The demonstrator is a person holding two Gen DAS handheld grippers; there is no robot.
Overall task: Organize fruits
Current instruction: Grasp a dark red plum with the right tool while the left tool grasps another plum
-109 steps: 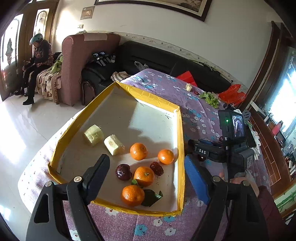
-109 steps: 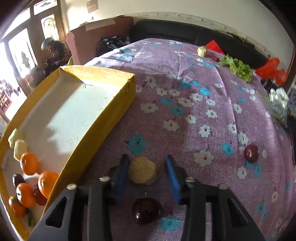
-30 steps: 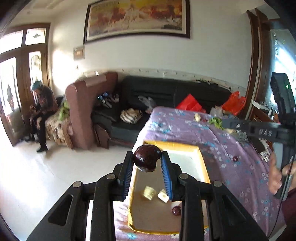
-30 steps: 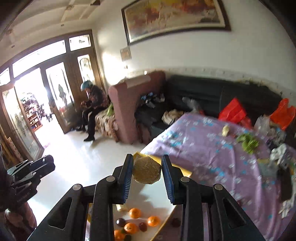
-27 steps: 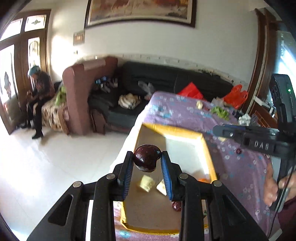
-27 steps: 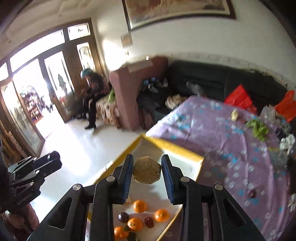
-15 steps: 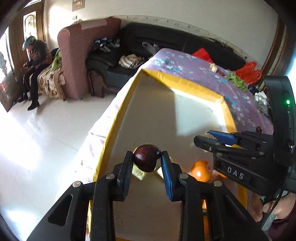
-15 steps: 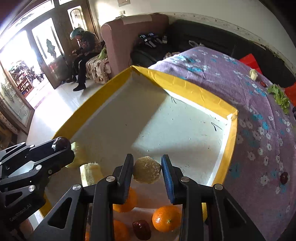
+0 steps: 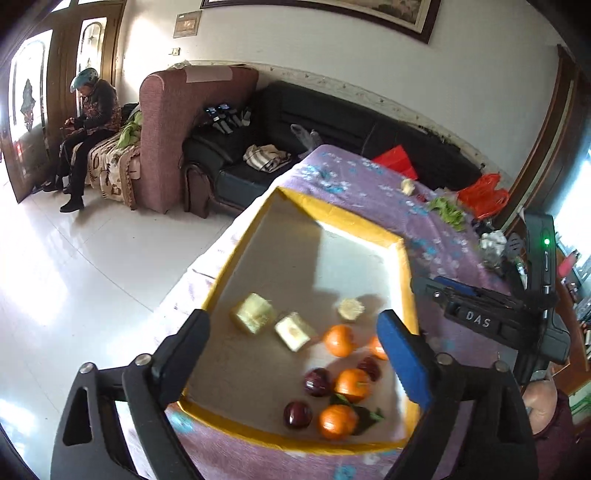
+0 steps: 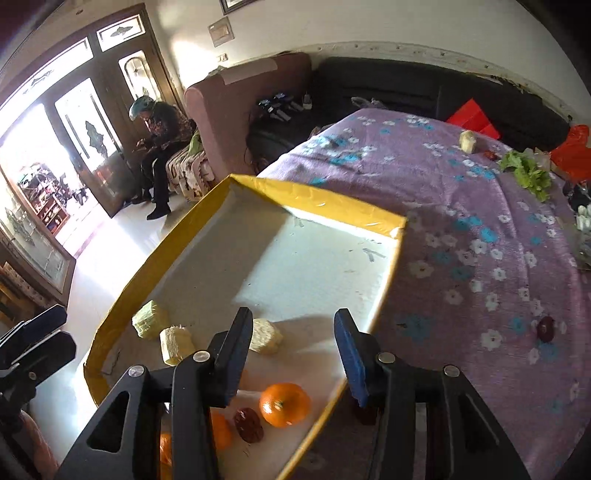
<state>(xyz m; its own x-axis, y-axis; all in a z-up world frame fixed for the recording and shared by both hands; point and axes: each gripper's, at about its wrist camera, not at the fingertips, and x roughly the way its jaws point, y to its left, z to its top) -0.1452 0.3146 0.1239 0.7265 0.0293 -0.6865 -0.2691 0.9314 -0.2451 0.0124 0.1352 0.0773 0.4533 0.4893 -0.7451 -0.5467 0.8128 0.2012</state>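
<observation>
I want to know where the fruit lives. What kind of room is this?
It looks like a living room in someone's home. There's a black sofa along the wall, a framed picture hanging above it, and a table with a purple flowery cloth holding the yellow tray of fruit.

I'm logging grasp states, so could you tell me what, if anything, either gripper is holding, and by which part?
Nothing is held. The left gripper and right gripper are both open and empty above the tray.

White wall (image 9: 332,48), black sofa (image 9: 332,122), pink armchair (image 9: 166,122), glossy floor (image 9: 74,266).
</observation>
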